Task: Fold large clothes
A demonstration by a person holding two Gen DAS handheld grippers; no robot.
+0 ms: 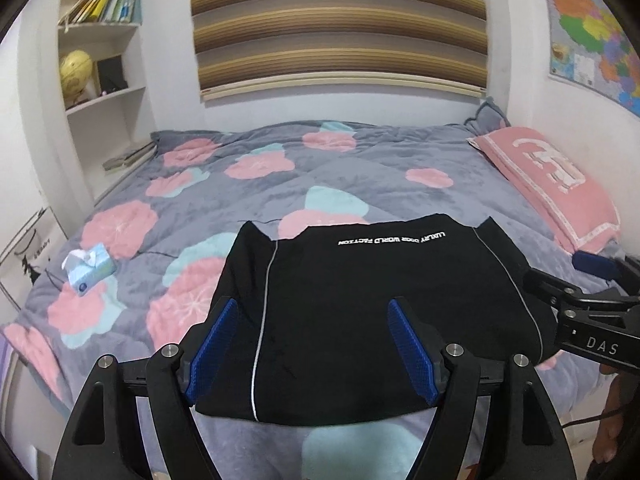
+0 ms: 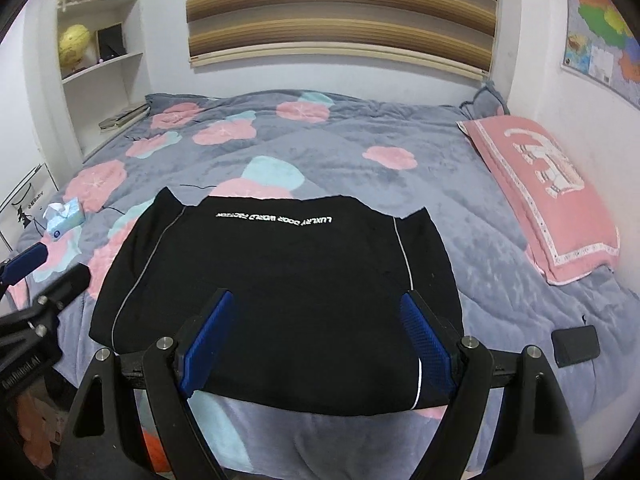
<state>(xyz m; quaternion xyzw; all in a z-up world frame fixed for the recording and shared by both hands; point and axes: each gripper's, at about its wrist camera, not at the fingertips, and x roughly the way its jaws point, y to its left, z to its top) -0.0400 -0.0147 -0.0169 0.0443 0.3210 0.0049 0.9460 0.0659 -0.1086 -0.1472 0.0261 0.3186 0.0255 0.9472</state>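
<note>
black garment [image 1: 360, 300] lies folded, squared, flat on bed [image 1: 240, 184] | our left tool [image 1: 310, 354], right tool [image 2: 316, 350] both wide, empty, hovering at near edge | fits mid-fold or finished

Both wrist cameras sit low at the bed's near edge, looking toward 12 o'clock across the quilt [image 1: 360, 168] to the striped blind [image 1: 340, 24]. The left view stands slightly toward 9 o'clock of the right. They share the black garment [image 1: 360, 300] close below, the shelves at 10 o'clock and the pink pillow [image 2: 544, 196] at 2 o'clock.
</note>
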